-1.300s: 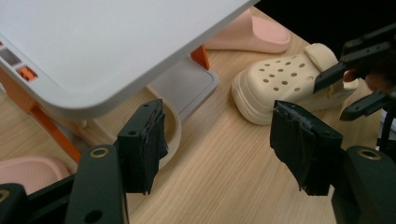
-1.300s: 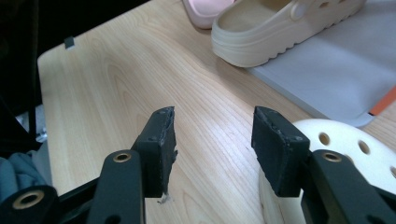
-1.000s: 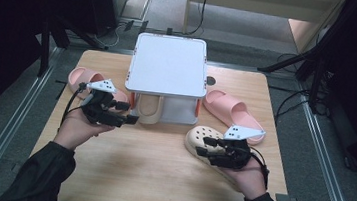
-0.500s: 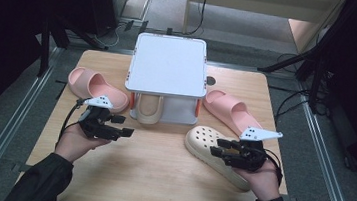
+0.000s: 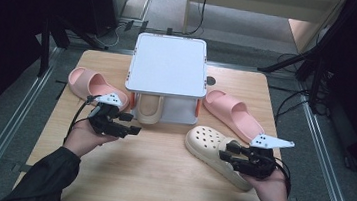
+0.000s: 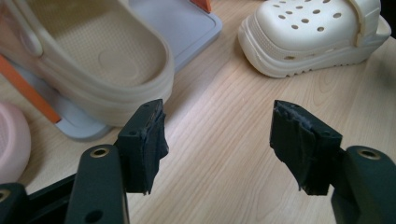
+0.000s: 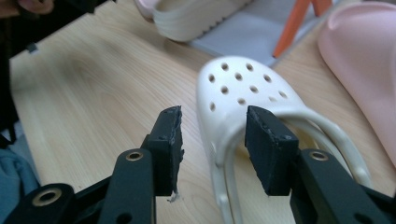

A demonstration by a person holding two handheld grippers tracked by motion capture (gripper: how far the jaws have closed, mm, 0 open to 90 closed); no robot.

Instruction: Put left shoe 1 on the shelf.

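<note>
A cream clog [image 5: 212, 147] lies on the wooden table at the front right, toe toward the rack. Its side rim and heel strap [image 7: 224, 140] stand between the jaws of my right gripper [image 7: 212, 126], which is open at the clog's heel end [image 5: 225, 152]. A second cream clog [image 5: 148, 110] sits on the bottom level of the white rack [image 5: 167, 64]; its heel [image 6: 93, 60] is just beyond my left gripper [image 6: 217, 126]. That gripper [image 5: 134, 124] is open over bare wood with nothing in it.
One pink slide [image 5: 92, 84] lies left of the rack and another [image 5: 233, 114] lies right of it. The rack has orange posts [image 7: 292, 28] and a grey base [image 6: 187, 32]. Dark stands and cables surround the table.
Both hands have drawn back from the rack toward the table's front. The right gripper slid along the cream clog to its heel end, and the left gripper left the racked clog.
</note>
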